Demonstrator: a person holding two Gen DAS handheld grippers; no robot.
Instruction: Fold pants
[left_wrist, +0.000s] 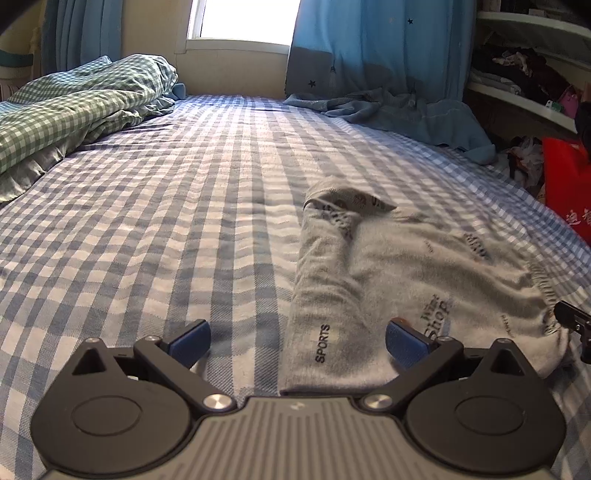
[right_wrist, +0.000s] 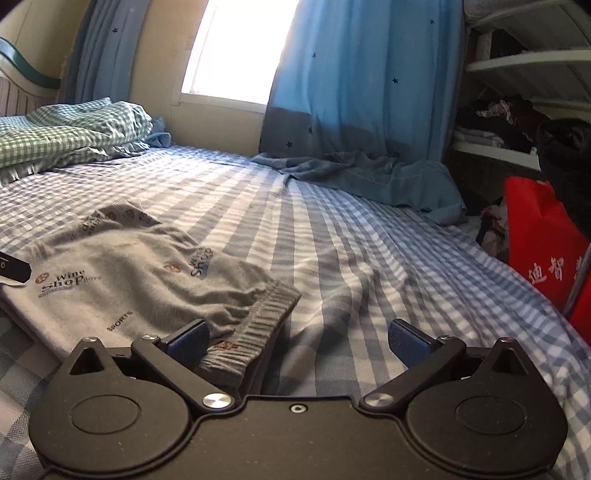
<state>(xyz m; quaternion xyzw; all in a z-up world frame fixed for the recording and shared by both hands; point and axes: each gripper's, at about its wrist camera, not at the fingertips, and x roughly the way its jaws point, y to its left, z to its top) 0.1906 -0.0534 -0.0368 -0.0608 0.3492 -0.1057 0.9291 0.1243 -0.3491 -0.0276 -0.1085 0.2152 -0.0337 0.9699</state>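
Left wrist view — folded pants (left_wrist: 399, 280) lie lengthwise, waistband rightward.

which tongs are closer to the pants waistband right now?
Right. The right tongs are open with the ribbed waistband lying between their fingers, beside the left finger. The left tongs, also open, straddle the opposite folded edge of the grey pants.

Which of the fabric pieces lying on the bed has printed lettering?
The grey pants, nearest both open tongs, carry words like "SPORTS". The green checked quilt and the blue cloth by the curtain show none.
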